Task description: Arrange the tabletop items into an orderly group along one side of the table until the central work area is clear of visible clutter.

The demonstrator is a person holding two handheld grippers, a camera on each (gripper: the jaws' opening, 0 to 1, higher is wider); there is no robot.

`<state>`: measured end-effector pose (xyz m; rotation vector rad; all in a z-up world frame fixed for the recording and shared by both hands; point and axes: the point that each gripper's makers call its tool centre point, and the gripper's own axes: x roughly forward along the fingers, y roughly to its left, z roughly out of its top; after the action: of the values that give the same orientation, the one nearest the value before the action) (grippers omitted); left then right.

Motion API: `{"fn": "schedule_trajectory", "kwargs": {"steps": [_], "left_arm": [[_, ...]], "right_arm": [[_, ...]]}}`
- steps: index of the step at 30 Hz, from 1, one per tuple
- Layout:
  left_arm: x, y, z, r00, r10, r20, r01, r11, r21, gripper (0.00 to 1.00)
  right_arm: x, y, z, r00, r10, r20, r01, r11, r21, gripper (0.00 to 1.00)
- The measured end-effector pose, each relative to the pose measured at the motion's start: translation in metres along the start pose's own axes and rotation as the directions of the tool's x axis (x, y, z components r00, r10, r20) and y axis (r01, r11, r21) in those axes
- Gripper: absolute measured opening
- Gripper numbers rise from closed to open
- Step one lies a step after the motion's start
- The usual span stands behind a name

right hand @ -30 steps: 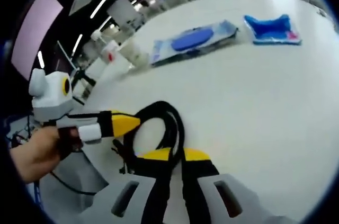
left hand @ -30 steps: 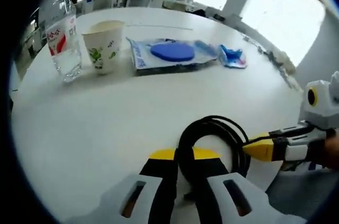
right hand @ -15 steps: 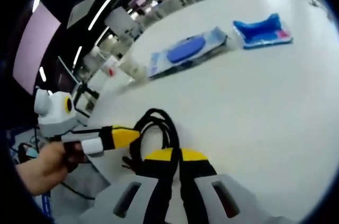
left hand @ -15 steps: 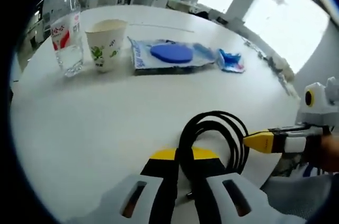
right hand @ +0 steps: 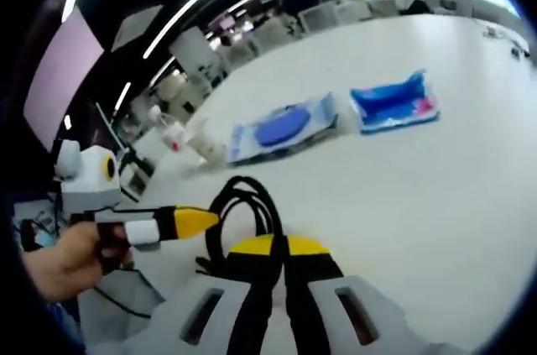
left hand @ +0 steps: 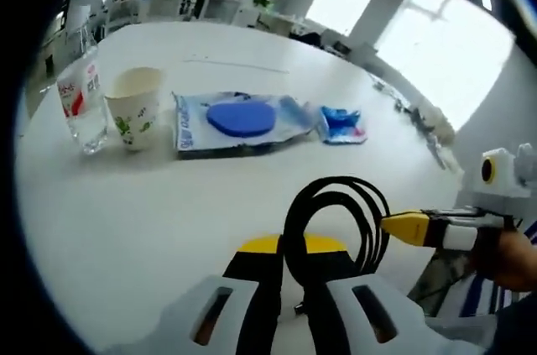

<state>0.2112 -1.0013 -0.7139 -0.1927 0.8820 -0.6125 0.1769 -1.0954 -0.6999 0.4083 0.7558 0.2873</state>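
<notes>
White table [left hand: 126, 221]: black cable [left hand: 336, 212] looped between left gripper [left hand: 289, 267] fingers.

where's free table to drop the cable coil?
Bare white table between the black cable coil and the far row. That row is crowded: glass, paper cup, clear bag with blue disc, small blue packet. Also bare right of the packet.
</notes>
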Motion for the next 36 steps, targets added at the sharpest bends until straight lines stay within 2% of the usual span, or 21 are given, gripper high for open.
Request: {"fn": "schedule_trajectory", "kwargs": {"steps": [6,10,19,29,36], "left_arm": [[0.021,-0.03,0.014,0.999,-0.039,-0.015,0.039,0.999,0.036,0.06],[0.034,-0.046,0.027,0.998,-0.057,-0.012,0.058,0.997,0.046,0.06],[0.064,-0.079,0.038,0.995,-0.089,-0.047,0.092,0.993,0.077,0.06],[0.095,-0.098,0.048,0.992,-0.097,-0.078,0.104,0.991,0.089,0.06],[0.118,-0.106,0.05,0.989,-0.099,-0.112,0.11,0.989,0.095,0.06]], "right_arm": [[-0.011,-0.026,0.021,0.998,-0.047,0.051,0.046,0.999,0.012,0.0],[-0.017,-0.043,0.027,0.996,-0.065,0.067,0.062,0.997,0.043,0.0],[-0.029,-0.084,0.05,0.987,-0.117,0.109,0.108,0.991,0.078,0.0],[-0.029,-0.119,0.068,0.983,-0.14,0.115,0.129,0.987,0.099,0.0],[-0.025,-0.138,0.071,0.983,-0.155,0.098,0.143,0.983,0.12,0.0]]}}
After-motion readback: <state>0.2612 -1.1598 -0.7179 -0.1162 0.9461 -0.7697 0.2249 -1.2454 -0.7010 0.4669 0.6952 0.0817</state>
